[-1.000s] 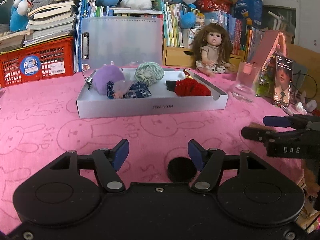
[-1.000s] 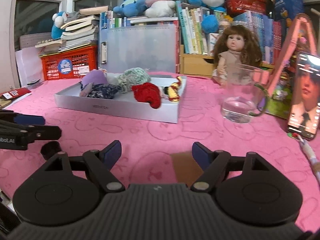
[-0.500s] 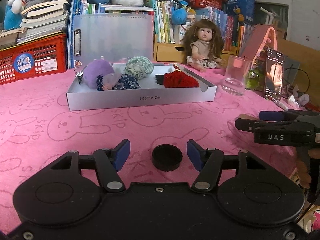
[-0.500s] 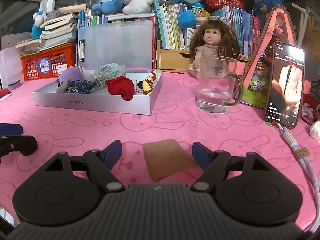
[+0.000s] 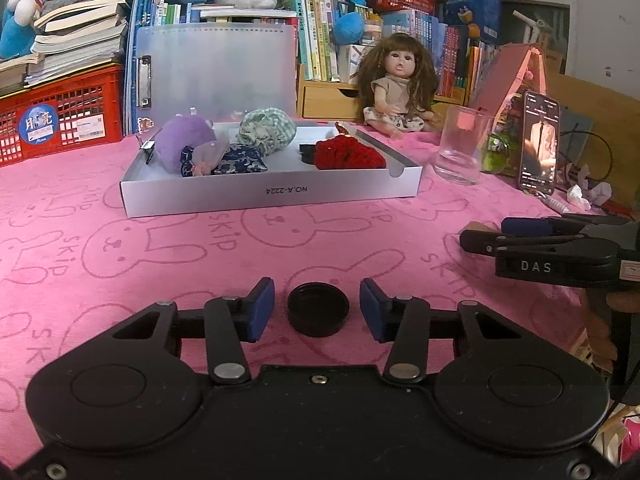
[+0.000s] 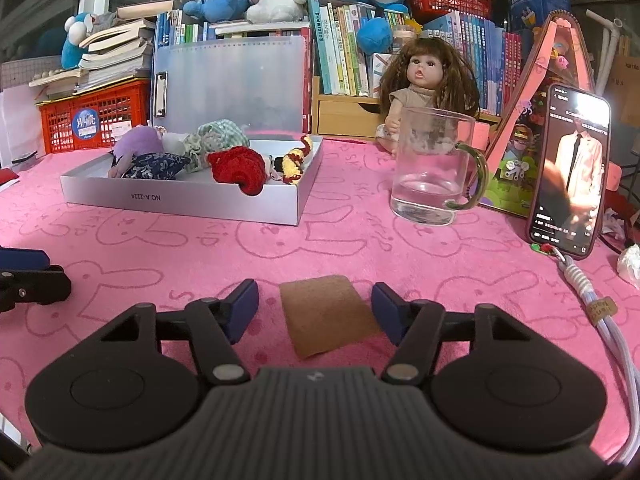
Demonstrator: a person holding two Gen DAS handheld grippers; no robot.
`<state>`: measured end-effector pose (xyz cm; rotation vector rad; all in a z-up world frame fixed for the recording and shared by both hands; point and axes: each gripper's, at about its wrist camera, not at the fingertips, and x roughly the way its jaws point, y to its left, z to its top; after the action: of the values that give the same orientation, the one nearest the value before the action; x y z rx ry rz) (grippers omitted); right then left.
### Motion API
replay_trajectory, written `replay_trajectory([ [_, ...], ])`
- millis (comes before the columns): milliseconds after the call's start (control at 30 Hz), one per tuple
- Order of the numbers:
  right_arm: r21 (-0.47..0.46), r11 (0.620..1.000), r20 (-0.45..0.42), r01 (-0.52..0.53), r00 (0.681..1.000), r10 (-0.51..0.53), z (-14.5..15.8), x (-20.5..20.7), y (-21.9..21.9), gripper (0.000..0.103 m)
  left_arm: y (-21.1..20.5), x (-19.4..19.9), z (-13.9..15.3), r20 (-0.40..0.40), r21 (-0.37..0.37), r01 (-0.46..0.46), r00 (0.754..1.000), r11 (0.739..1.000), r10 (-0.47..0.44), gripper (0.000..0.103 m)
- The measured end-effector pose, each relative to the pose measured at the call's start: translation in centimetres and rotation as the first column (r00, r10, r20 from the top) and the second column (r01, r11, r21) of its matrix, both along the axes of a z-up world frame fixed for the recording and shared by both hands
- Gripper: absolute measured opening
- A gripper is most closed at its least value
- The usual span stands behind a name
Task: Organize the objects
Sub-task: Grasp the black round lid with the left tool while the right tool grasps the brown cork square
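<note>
Two targets have been brought between wide-open, empty jaws: black lid, lower centre, left gripper; brown card, right gripper; pickup is judged imminent.

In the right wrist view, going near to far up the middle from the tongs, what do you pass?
Right tongs, open → brown card lying flat between them → bare pink cloth → silver box corner → wooden drawer unit → shelved books.

Between you and the box the pink cloth lies open — only the black cap and brown card sit low there. On your right, the mug and phone crowd the way — doll behind.
</note>
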<state>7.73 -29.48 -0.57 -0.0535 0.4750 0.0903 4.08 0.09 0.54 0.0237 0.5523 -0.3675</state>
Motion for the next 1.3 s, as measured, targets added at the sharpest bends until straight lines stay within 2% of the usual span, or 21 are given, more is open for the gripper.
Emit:
replay_trajectory([
  [233, 0.001, 1.000, -0.001, 0.001, 1.000, -0.001, 0.0, 0.1, -0.1, 0.071, -0.4, -0.3, -0.1, 0.006, 0.011, 0.012, 1.000, 1.000, -0.012, 0.044],
  [500, 0.009, 1.000, 0.000, 0.025, 1.000, -0.025, -0.1, 0.4, -0.5, 0.070, -0.5, -0.4, -0.2, 0.016, 0.028, 0.002, 1.000, 1.000, -0.002, 0.033],
  [533, 0.009, 1.000, 0.001, 0.024, 1.000, -0.024, -0.2, 0.4, -0.5, 0.068, -0.5, -0.4, -0.2, 0.019, 0.033, -0.003, 1.000, 0.999, 0.003, 0.031],
  [733, -0.007, 1.000, 0.004, 0.002, 1.000, -0.002, 0.0, 0.3, 0.0, 0.048, -0.3, -0.6, -0.1, 0.043, 0.034, -0.032, 0.999, 0.999, 0.031, 0.031],
  [833, -0.014, 1.000, 0.007, -0.004, 1.000, 0.004, 0.1, 0.3, 0.2, 0.044, -0.3, -0.5, 0.1, 0.050, 0.034, -0.035, 0.998, 0.999, 0.033, 0.031],
  [900, -0.024, 1.000, 0.010, -0.003, 1.000, 0.004, 0.2, 0.3, 0.4, 0.047, -0.2, -0.5, 0.2, 0.050, 0.032, -0.035, 0.998, 0.999, 0.033, 0.031],
  [967, -0.030, 1.000, 0.011, 0.006, 1.000, -0.006, 0.2, 0.3, 0.3, 0.058, -0.1, -0.4, 0.2, 0.050, 0.031, -0.037, 0.998, 0.999, 0.035, 0.031],
  [1033, -0.026, 1.000, 0.004, 0.006, 1.000, -0.006, 0.2, 0.4, 0.0, 0.063, -0.1, -0.4, 0.2, 0.049, 0.031, -0.037, 0.998, 0.999, 0.035, 0.031],
  [1300, -0.030, 0.999, -0.027, -0.028, 0.999, 0.027, 0.2, 0.8, -0.8, 0.069, 0.1, -0.3, 0.0, 0.044, 0.029, -0.041, 0.998, 0.999, 0.040, 0.031],
])
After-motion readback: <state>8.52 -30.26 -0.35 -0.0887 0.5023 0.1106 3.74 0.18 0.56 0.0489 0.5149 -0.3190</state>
